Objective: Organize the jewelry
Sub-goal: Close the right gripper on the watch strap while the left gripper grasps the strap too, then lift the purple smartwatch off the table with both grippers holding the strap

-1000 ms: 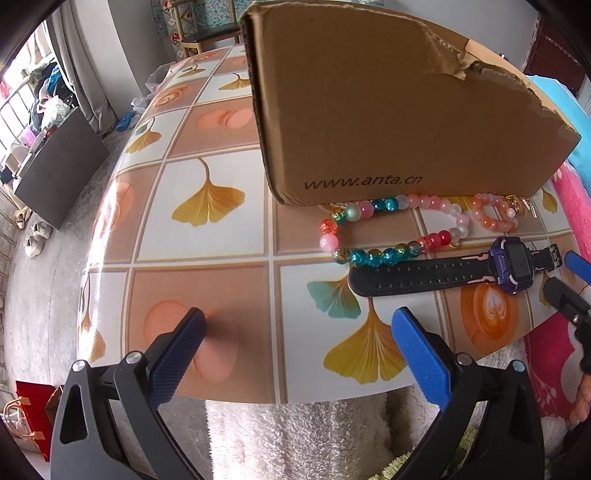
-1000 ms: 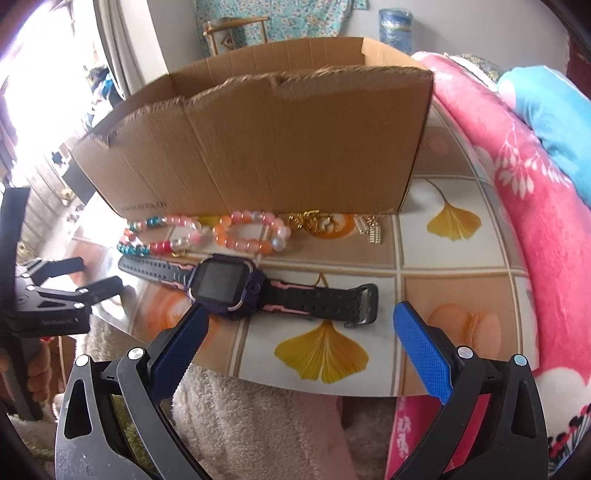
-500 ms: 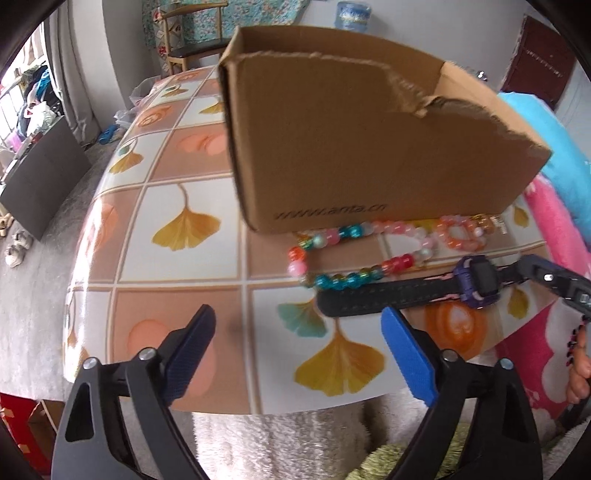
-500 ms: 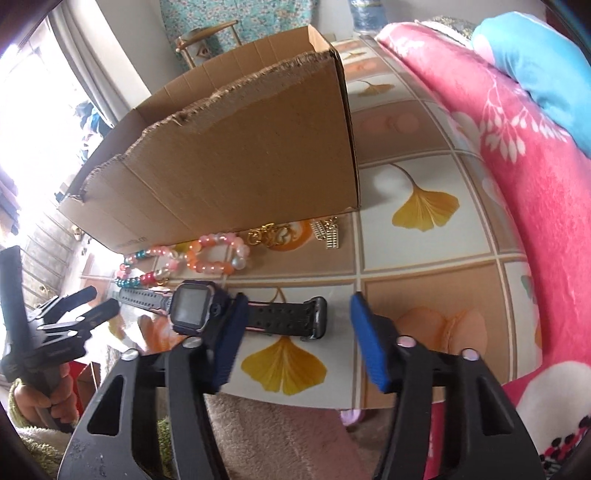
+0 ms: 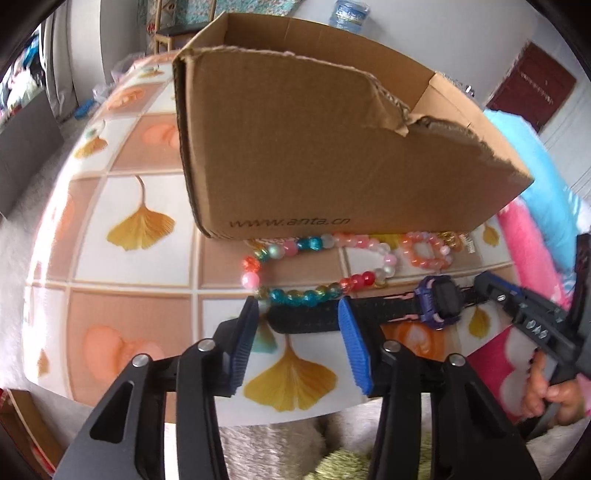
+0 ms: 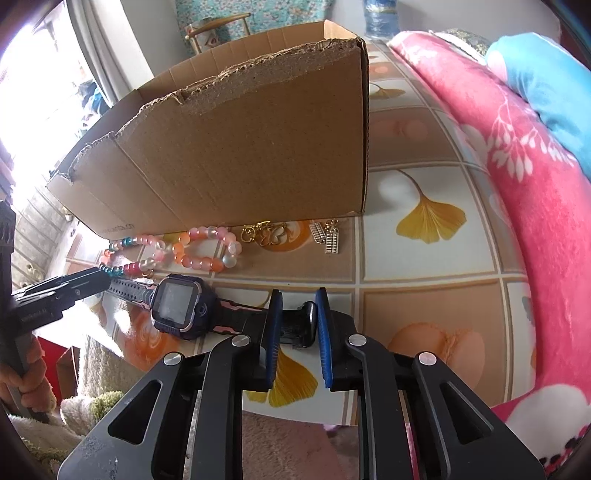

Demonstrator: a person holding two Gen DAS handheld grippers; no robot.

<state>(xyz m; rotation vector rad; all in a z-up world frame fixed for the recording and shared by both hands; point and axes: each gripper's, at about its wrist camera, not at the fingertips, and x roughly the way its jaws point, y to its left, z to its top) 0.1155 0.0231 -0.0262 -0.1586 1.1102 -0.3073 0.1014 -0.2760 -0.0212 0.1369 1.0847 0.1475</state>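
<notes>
A purple watch (image 5: 439,301) (image 6: 179,301) with black straps lies on the table near its front edge. My left gripper (image 5: 297,314) is around the left strap end (image 5: 303,320), jaws partly closed with a gap on both sides. My right gripper (image 6: 298,308) has closed in around the buckle end (image 6: 301,325); whether the pads touch it I cannot tell. A multicoloured bead necklace (image 5: 314,266) (image 6: 136,254), an orange bead bracelet (image 5: 428,251) (image 6: 207,247) and gold charms (image 6: 266,234) (image 6: 327,234) lie before the cardboard box (image 5: 332,147) (image 6: 240,155).
The table (image 5: 140,258) has a ginkgo-leaf tile cover and ends just below my grippers. A pink and blue blanket (image 6: 535,166) lies at the right. A chair and a water bottle (image 5: 349,14) stand behind the box.
Both grippers moved forward down to the watch and narrowed their jaws, the left around the left strap end, the right around the buckle end.
</notes>
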